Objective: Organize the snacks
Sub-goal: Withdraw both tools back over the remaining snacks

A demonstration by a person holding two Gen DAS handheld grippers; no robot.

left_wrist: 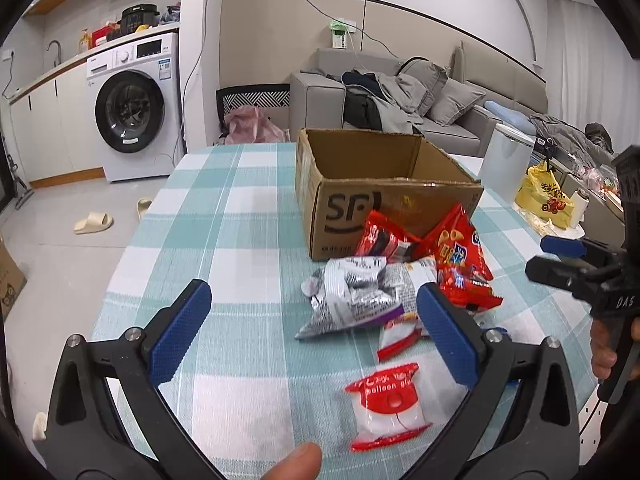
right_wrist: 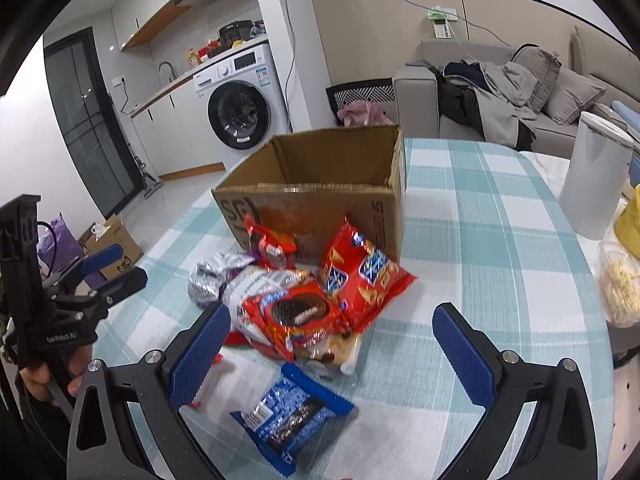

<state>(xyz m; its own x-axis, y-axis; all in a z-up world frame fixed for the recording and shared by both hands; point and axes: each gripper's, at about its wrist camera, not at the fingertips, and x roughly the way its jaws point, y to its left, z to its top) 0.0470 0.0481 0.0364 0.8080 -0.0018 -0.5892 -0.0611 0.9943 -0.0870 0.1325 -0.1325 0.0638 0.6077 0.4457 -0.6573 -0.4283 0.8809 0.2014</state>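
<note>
left tool (left_wrist: 312,328) open, silver packet (left_wrist: 348,300) between fingers | right tool (right_wrist: 332,344) open above blue packet (right_wrist: 290,410)

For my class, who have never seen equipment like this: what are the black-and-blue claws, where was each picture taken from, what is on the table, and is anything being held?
No robot here: a person holds a hand gripper in each hand, each carrying a camera looking along its two blue fingers. One picture shows the left gripper, the other the right gripper. Both are open, holding nothing. On the checked tablecloth stands an open cardboard box; in front lie snack packets, among them a red chip bag, a blue cookie pack and a silver packet.
</note>
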